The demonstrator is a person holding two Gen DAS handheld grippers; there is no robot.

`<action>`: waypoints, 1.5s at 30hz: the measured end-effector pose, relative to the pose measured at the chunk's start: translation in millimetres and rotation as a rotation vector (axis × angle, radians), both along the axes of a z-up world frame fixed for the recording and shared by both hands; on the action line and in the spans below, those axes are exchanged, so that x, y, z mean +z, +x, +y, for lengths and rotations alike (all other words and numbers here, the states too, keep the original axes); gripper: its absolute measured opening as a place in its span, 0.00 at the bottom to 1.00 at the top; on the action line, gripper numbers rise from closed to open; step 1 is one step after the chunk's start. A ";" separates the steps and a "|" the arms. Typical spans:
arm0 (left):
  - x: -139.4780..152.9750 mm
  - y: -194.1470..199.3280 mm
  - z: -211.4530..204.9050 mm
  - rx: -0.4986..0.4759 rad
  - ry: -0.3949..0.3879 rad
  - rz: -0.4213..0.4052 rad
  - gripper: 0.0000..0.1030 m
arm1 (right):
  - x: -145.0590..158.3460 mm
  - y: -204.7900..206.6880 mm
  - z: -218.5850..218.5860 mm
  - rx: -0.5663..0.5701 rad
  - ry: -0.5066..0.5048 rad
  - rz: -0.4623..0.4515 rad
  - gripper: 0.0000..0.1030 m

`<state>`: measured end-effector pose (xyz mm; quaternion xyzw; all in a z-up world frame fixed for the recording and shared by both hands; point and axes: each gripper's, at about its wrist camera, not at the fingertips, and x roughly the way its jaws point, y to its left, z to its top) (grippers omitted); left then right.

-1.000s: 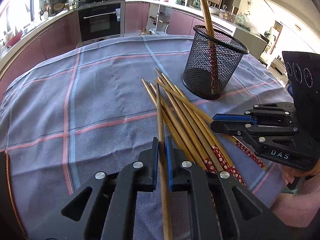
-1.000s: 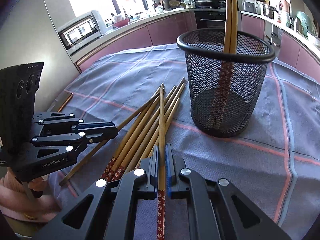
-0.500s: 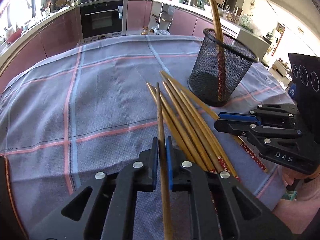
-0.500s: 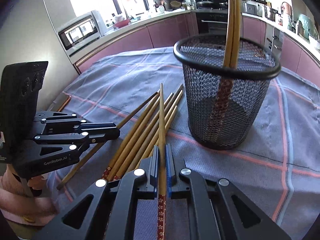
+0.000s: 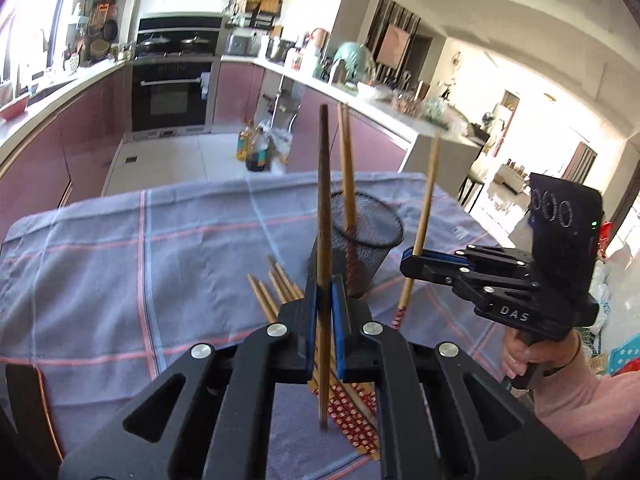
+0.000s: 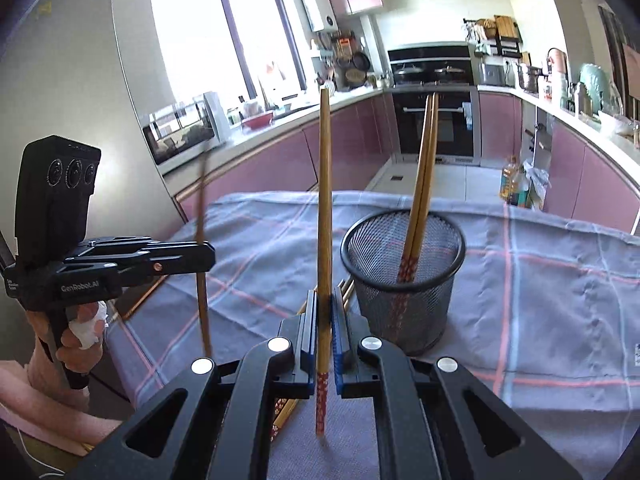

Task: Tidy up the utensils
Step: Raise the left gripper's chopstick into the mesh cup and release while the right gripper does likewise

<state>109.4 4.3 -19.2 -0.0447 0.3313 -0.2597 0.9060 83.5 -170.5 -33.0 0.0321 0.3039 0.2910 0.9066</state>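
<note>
My left gripper (image 5: 324,320) is shut on a wooden chopstick (image 5: 323,216), held upright above the table; it also shows in the right wrist view (image 6: 202,256). My right gripper (image 6: 325,332) is shut on another chopstick (image 6: 325,200) with a red flowered end, also upright; it shows in the left wrist view (image 5: 424,208). A black mesh holder (image 6: 404,280) stands just right of the right gripper with two chopsticks (image 6: 420,184) leaning in it. Several loose chopsticks (image 5: 276,292) lie on the cloth below both grippers.
A grey-blue checked cloth (image 6: 540,280) covers the table (image 5: 100,260). Kitchen counters, an oven (image 5: 172,92) and bottles on the floor (image 5: 256,148) lie beyond the far table edge.
Both grippers have lifted their chopsticks off the pile and tilted them from lying flat to upright. Both have risen above the table, near the holder.
</note>
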 end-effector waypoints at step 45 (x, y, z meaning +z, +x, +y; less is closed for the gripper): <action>19.2 102.2 -87.3 -0.074 0.076 0.023 0.08 | 11.4 98.1 -20.9 -0.050 -0.065 0.110 0.06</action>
